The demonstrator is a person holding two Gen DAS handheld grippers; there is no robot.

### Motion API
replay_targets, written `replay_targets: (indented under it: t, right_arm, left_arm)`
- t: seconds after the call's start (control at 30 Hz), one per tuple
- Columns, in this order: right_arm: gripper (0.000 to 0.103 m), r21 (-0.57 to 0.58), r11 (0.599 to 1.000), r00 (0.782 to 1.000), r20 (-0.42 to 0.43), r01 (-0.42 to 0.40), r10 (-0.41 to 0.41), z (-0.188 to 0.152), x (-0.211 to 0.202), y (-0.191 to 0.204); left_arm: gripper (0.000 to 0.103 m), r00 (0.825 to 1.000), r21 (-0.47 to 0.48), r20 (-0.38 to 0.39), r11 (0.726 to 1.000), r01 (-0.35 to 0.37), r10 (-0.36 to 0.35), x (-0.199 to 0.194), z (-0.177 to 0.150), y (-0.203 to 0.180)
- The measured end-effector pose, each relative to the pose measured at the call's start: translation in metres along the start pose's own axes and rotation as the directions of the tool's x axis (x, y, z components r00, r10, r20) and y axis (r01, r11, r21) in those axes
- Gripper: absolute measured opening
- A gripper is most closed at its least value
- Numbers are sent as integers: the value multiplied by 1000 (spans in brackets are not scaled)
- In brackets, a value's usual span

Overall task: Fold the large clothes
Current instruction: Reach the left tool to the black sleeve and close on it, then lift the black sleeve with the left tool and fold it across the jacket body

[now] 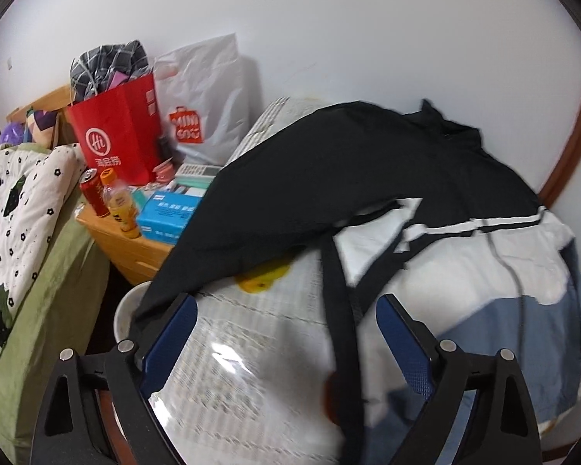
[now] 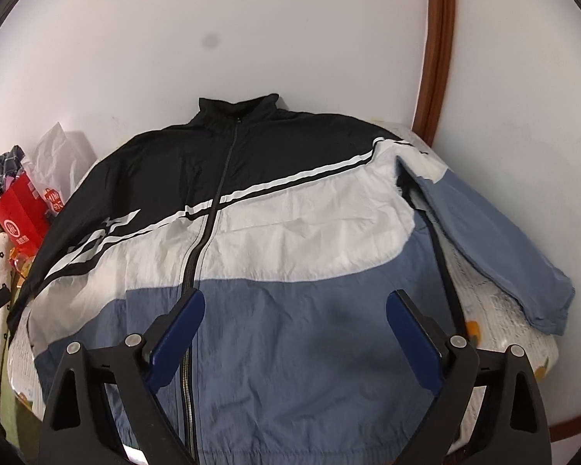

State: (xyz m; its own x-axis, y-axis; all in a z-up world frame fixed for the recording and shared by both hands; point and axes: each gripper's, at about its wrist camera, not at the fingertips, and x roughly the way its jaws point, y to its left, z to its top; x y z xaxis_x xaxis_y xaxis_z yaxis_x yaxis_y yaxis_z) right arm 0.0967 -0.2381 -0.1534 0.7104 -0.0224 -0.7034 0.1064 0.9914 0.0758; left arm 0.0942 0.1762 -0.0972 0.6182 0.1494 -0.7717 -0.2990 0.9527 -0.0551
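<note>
A zipped jacket [image 2: 290, 201] in black, white and blue lies front up on a table with a glossy printed cover [image 1: 244, 352]. Its collar points at the wall. My right gripper [image 2: 296, 296] hovers open above the blue lower front, beside the zip, with nothing between its pads. The blue right sleeve [image 2: 495, 240] lies out to the right on the table. In the left wrist view the black left sleeve [image 1: 310, 178] drapes down over the table's left edge. Its end is beside the left finger [image 1: 170, 333] of my left gripper [image 1: 286, 302], which is open and holds nothing.
Left of the table stands a wooden nightstand [image 1: 135, 248] with a red paper bag [image 1: 116, 135], a white plastic bag [image 1: 213, 97], a can, a bottle and a blue box [image 1: 166, 217]. A bed with a floral quilt [image 1: 27, 201] is further left. A brown door frame [image 2: 441, 58] runs up the wall at right.
</note>
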Motion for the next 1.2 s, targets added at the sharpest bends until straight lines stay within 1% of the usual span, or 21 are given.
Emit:
replay_targets:
  t: [0.1,0.2,0.27,0.37,0.5,0.53,0.6,0.67,0.73,0.8,0.83,0.87,0.9,0.93,0.97,1.0,1.07,1.2]
  right_arm:
    - [94,-1,1000,1000,-16,9,-9,5,15,5]
    - [94,2,1000,999,-44,15,-15,10,32,8]
    - [94,2,1000,998,-61,23,-23,12,41,9]
    - [94,-2,999,996,-78,38,-38,16,54,13]
    - [94,-11,999,995,-87,50,-51,20,63,19]
    - [94,-15,999,994,-90,52,-53,20,65,20]
    - [94,-25,998,994,-97,55,-57,22,70,24]
    - [94,-35,998,993,-103,57,-60,23,74,27]
    - [94,-39,998,993,-106,54,-58,24,77,29]
    - [94,-46,997,992,-108,54,-59,25,80,31]
    - [94,-50,997,992,-109,57,-62,25,81,31]
    - [94,-53,997,992,-110,59,-65,26,82,31]
    - [94,-54,997,992,-110,58,-64,26,82,31]
    - [94,-53,997,992,-108,57,-62,27,82,30]
    - [94,-50,997,993,-104,54,-59,28,81,28]
    - [94,-48,998,993,-101,51,-55,29,81,27]
    - [94,-44,998,995,-92,46,-50,33,79,24]
    - [94,-45,998,997,-63,34,-37,42,73,18]
  left_arm:
    - [90,999,3,-21,1000,-30,30,22,1,9]
    - [84,998,-4,-52,999,-38,38,42,3,19]
    - [82,997,-7,-64,999,-43,42,53,4,23]
    - [82,995,12,-67,997,-73,74,66,6,24]
    - [82,989,52,-58,990,-133,136,82,6,23]
    - [82,988,54,-60,989,-139,142,85,6,24]
    - [77,987,49,-68,989,-142,145,92,6,25]
    - [76,988,38,-56,989,-144,146,95,8,28]
    - [67,988,28,-45,989,-148,149,97,10,28]
    - [49,988,19,-38,989,-147,148,100,14,29]
    - [44,989,17,-40,989,-145,145,101,15,29]
    - [33,988,17,-40,989,-149,150,101,17,29]
    - [25,986,17,-41,987,-158,159,101,18,29]
    - [22,986,17,-45,987,-158,158,101,20,28]
    - [14,987,16,-48,988,-154,155,101,22,28]
    - [11,987,10,-48,988,-156,156,99,24,28]
    - [9,987,-4,-40,988,-156,155,94,31,28]
    - [7,990,-21,7,990,-139,139,73,51,22]
